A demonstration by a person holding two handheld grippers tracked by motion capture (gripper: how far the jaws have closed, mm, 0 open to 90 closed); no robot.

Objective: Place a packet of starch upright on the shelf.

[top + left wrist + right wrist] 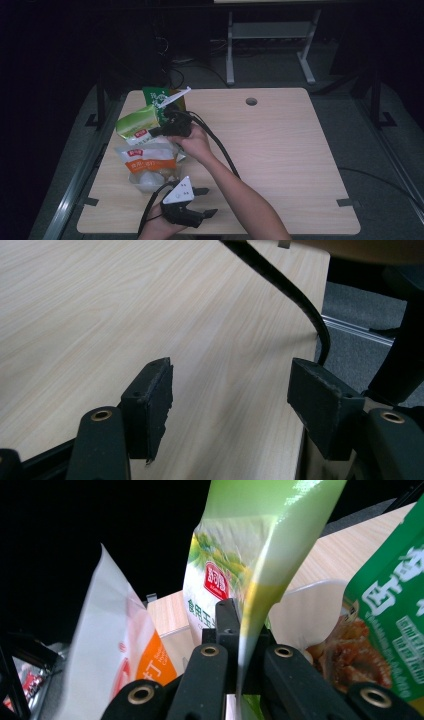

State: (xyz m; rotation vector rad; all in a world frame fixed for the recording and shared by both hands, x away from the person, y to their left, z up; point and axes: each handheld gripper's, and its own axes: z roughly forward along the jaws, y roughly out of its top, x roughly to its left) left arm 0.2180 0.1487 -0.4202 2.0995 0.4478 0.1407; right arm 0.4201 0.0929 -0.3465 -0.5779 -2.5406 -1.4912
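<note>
A light green snack bag hangs above the table's left side, and my right gripper is shut on its edge. In the right gripper view the bag rises out of the closed jaws. Under it lies a white and orange bag, which stands at the left of the right gripper view. A dark green packet leans at the back, large at the right of the right gripper view. My left gripper rests open near the front edge, with bare wood between its pads.
A clear plastic tub sits just in front of the white and orange bag. The wooden table has a round cable hole at the back. A black cable trails from the right gripper over the tabletop.
</note>
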